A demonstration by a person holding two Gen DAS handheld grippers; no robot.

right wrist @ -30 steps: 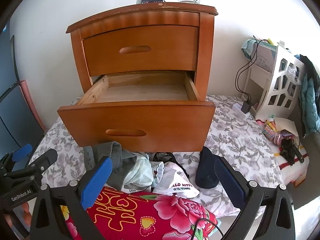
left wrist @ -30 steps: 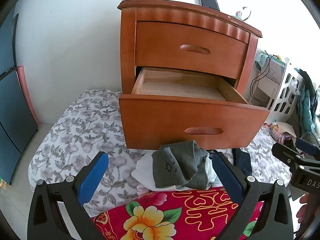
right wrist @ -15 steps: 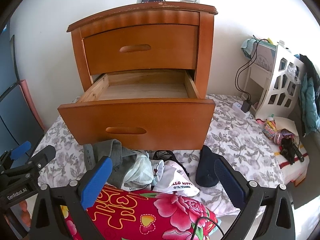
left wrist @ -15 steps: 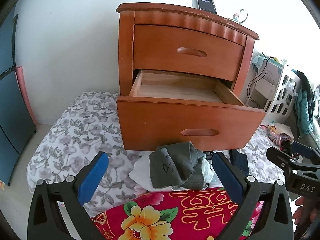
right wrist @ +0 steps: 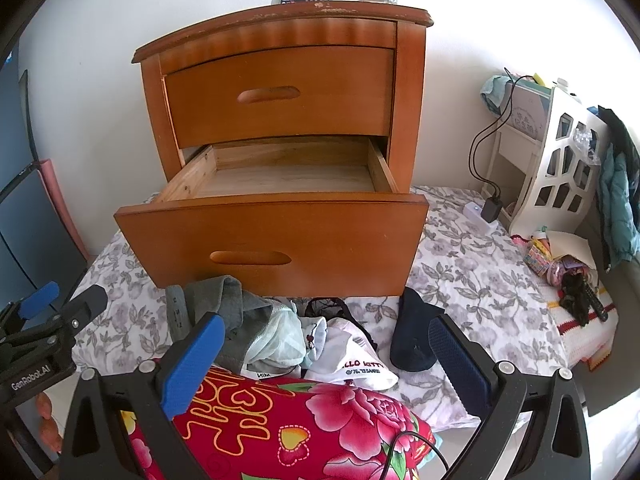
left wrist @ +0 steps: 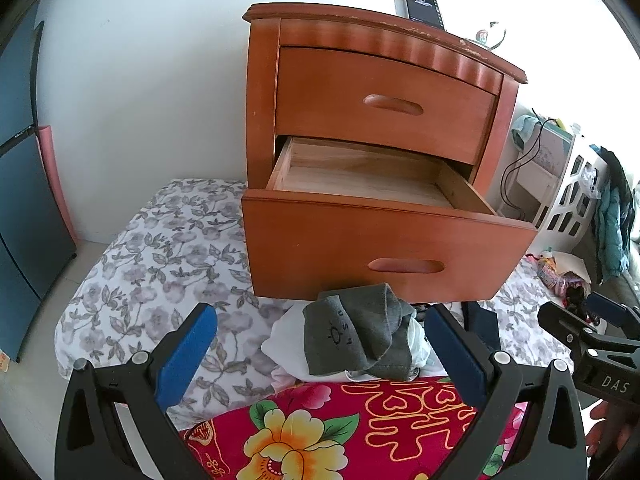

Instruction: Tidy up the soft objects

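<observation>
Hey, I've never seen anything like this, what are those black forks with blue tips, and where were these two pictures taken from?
They are hand-held tongs, one in each of a person's hands, each carrying a wide-angle camera looking along its two fingers. One picture comes from the left tongs, the other from the right tongs. Both are open and hold nothing. Ahead stands a wooden nightstand with its lower drawer pulled out and empty. Before it, on a floral sheet, lies a pile of soft things: a grey sock, white garments, a dark sock and a red flowered quilt.
</observation>
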